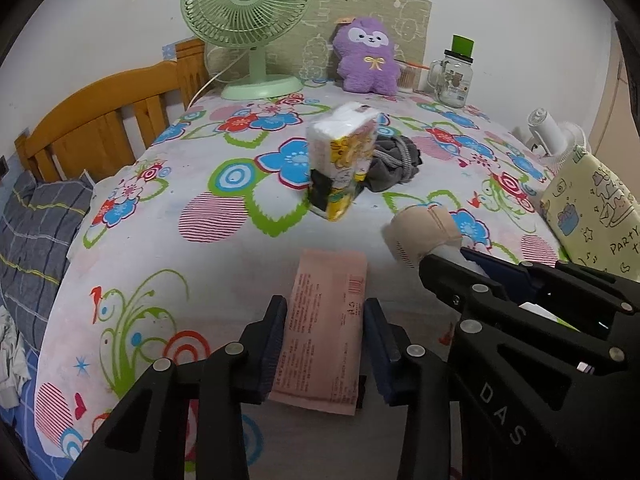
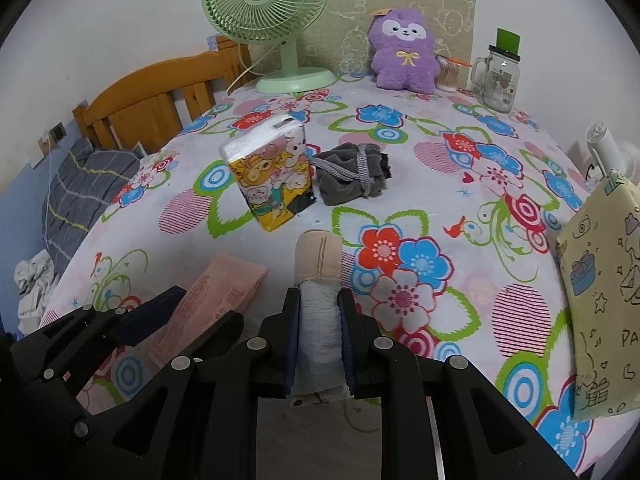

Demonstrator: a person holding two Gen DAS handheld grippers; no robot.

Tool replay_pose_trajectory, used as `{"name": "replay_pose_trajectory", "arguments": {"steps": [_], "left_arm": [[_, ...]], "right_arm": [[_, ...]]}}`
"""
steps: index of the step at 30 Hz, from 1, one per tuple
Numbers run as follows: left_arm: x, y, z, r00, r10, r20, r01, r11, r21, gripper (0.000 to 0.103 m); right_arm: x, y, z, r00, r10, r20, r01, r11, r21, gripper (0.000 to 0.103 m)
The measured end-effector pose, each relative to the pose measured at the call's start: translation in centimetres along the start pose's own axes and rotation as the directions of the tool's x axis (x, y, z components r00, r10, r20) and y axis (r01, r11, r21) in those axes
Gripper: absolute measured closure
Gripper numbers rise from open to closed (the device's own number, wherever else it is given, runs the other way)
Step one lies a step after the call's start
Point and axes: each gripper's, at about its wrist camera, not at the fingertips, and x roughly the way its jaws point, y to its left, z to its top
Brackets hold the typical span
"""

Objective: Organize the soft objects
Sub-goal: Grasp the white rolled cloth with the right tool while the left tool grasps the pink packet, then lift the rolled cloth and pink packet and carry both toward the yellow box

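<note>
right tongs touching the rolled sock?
Touching. The right wrist view shows the right tongs shut on the rolled sock, both blue pads pressed flat against its white end with no gap.

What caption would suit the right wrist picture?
Right hand-held gripper clamps a rolled sock above a floral bedsheet, tissue pack ahead.

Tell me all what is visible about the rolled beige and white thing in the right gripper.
The rolled sock bundle looks like soft knit fabric: a beige outer end with thin stripes and a white ribbed part behind it. The right gripper has its jaws shut on the white part, so the beige end sticks out forward over the flowered bedsheet. Whether the roll touches the sheet cannot be told. It points toward the tissue pack.
</note>
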Motion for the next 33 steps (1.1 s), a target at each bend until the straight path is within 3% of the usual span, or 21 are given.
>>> {"name": "replay_pose_trajectory", "arguments": {"steps": [33], "left_arm": [[-2.7,-6.0,2.9,0.997,-0.004,0.082,0.000,0.999,0.047,0.064]], "right_arm": [[-5.0,-5.3,1.1,0.994,-0.026,0.102,0.020,0.998,0.062,0.081]]}}
